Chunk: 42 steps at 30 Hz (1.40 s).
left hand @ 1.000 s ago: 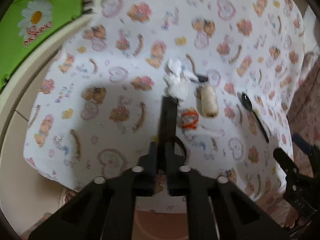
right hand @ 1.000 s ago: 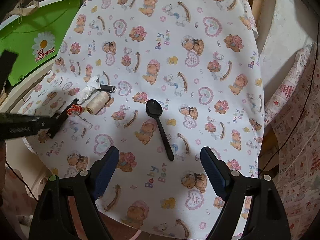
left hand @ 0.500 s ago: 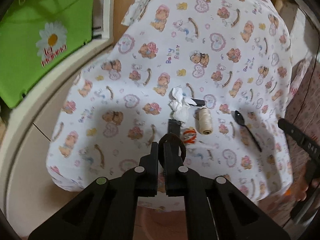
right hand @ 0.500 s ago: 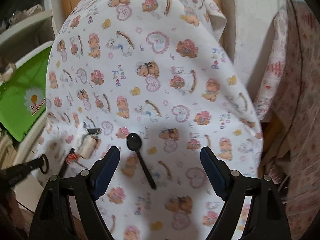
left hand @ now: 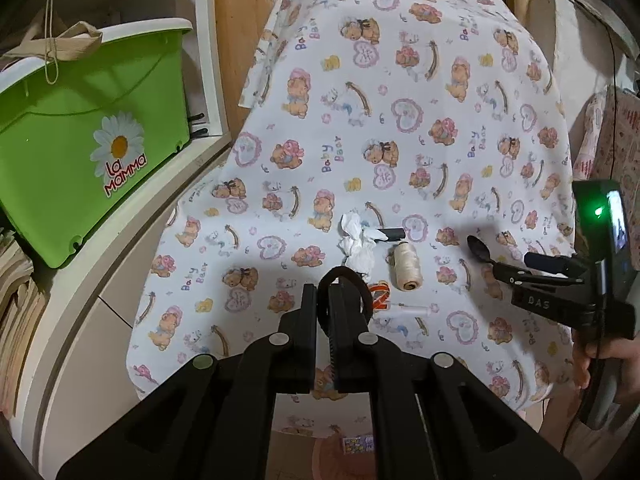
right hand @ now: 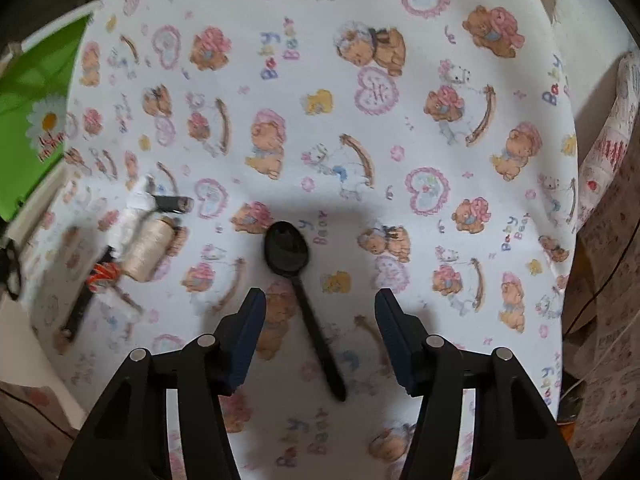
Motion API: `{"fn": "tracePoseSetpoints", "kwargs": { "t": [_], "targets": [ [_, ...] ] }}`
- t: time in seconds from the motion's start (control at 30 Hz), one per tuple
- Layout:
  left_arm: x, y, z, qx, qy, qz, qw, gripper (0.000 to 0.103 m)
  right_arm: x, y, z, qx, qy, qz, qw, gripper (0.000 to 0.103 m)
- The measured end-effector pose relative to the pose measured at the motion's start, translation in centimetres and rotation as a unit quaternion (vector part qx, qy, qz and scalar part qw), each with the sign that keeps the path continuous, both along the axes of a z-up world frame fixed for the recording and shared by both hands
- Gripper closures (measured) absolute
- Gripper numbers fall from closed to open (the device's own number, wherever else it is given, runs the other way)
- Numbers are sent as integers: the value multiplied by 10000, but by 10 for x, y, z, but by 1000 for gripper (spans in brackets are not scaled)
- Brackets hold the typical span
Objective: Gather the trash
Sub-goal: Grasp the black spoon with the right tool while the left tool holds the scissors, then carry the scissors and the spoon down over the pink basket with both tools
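Note:
On a table under a teddy-bear cloth (left hand: 400, 128) lie a crumpled white tissue (left hand: 357, 242), a small black tube (left hand: 391, 234), a cream thread spool (left hand: 406, 266), an orange thread bundle (left hand: 379, 295) and a black plastic spoon (right hand: 298, 276). My left gripper (left hand: 323, 294) is shut on a thin black ring (left hand: 347, 280), held above the table's near edge. My right gripper (right hand: 320, 312) is open, low over the spoon's handle, which lies between its fingers (right hand: 251, 320). It also shows in the left wrist view (left hand: 520, 270), by the spoon's bowl (left hand: 478, 247).
A green plastic tub (left hand: 84, 148) marked "La Mamma" stands on a white shelf (left hand: 120, 248) left of the table. A patterned cloth (right hand: 600, 240) hangs at the right. A pinkish container (left hand: 340, 448) shows below the table's near edge.
My left gripper has pulled back and up from the tissue, holding the ring. My right gripper has dropped down and closed in over the black spoon.

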<state>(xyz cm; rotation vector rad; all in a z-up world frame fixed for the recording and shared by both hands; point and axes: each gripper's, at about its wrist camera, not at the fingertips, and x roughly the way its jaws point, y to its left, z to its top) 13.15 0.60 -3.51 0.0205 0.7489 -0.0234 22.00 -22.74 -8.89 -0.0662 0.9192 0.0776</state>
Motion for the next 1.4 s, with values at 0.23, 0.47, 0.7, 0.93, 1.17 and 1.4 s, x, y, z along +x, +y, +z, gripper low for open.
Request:
{"fn": "tracePoseSetpoints", "kwargs": {
  "t": [0.23, 0.47, 0.7, 0.93, 1.17, 1.4],
  "targets": [
    [-1, 13, 0, -345, 13, 250, 9991, 98, -7, 12, -5, -117, -28, 334, 9994, 95],
    [-11, 14, 13, -314, -240, 267, 9989, 98, -27, 37, 3, -322, -140, 521, 9980, 96],
    [-35, -2, 21, 148, -456, -96, 9988, 98, -72, 44, 48, 8, -937, 682, 9933, 96],
    [-83, -5, 20, -65, -422, -302, 9986, 96, -144, 45, 86, 776, -1434, 845, 9830, 95],
    [-90, 0, 9, -170, -185, -230, 9994, 96, -189, 61, 84, 863, -1247, 1200, 9811, 95],
    [-90, -6, -18, -169, 328, -386, 9986, 96, -188, 62, 49, 692, -469, 1021, 9913, 95]
  ]
}}
